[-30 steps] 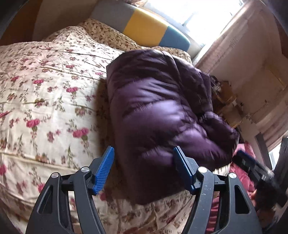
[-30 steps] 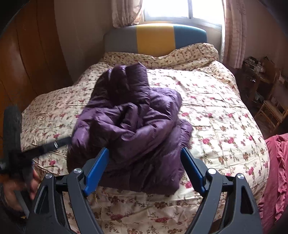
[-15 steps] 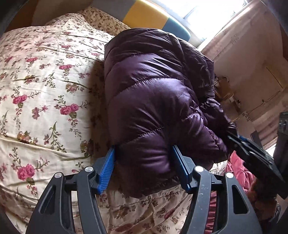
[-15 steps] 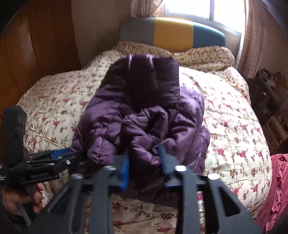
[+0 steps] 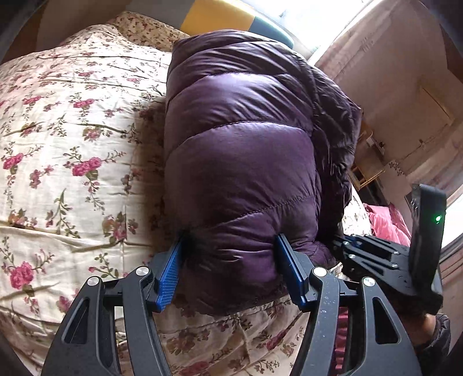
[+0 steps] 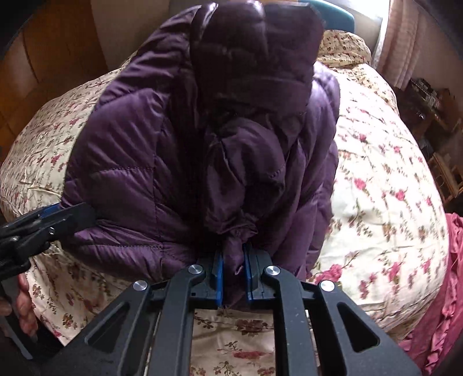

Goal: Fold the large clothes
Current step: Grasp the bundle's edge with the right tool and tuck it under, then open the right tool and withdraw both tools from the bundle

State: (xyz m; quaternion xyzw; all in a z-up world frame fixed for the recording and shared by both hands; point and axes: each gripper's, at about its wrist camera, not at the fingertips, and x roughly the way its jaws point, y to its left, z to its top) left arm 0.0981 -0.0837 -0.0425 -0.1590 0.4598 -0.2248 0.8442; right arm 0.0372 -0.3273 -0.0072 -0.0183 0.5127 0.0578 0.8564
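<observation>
A purple puffer jacket (image 5: 246, 144) lies bundled on a floral quilt (image 5: 72, 144). My left gripper (image 5: 228, 243) stands open around the jacket's near end, whose padded bulk bulges between the blue fingers. In the right wrist view, my right gripper (image 6: 233, 260) has its jaws closing tight on a bunched fold at the near edge of the jacket (image 6: 139, 162), the pads pressing the fabric. The left gripper (image 6: 49, 222) shows at the jacket's left side there. In the left wrist view the right gripper (image 5: 338, 243) reaches the jacket's right corner.
The quilt (image 6: 376, 173) covers the whole bed, with a yellow and blue headboard (image 5: 214, 14) behind. Pink cloth (image 6: 434, 303) hangs at the right edge. Wicker furniture (image 6: 442, 173) stands beyond the bed on the right, a wooden wall (image 6: 58, 43) on the left. A hand (image 6: 24, 303) holds the left tool.
Both grippers came down to the jacket's near edge. The right gripper's jaws went from wide open to shut on a fold. The left gripper slid around the jacket's end, still open.
</observation>
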